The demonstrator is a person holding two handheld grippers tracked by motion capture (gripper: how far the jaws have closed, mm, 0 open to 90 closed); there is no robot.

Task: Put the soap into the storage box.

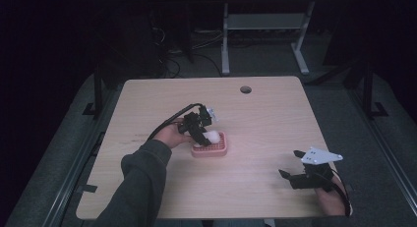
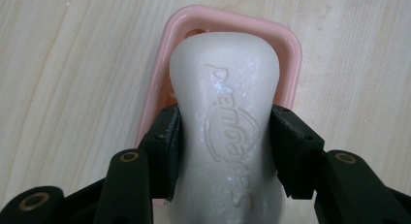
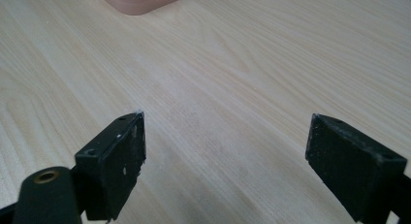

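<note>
A white bar of soap (image 2: 225, 122) with raised lettering sits between the jaws of my left gripper (image 2: 224, 146), which is shut on its sides. Under it lies a pink soap dish (image 2: 286, 44) on the wooden table. In the high view the left gripper (image 1: 205, 134) holds the soap (image 1: 214, 136) over the pink dish (image 1: 211, 149) near the table's middle. My right gripper (image 1: 291, 164) stands open near the front right edge, nothing between its jaws (image 3: 225, 151). A corner of the pink dish (image 3: 138, 0) shows far off in the right gripper view.
The wooden table (image 1: 265, 119) has a round cable hole (image 1: 245, 89) at the back. A black cable (image 1: 169, 121) trails from the left gripper. Beyond the table stand white desk legs (image 1: 225, 40) on a dark floor.
</note>
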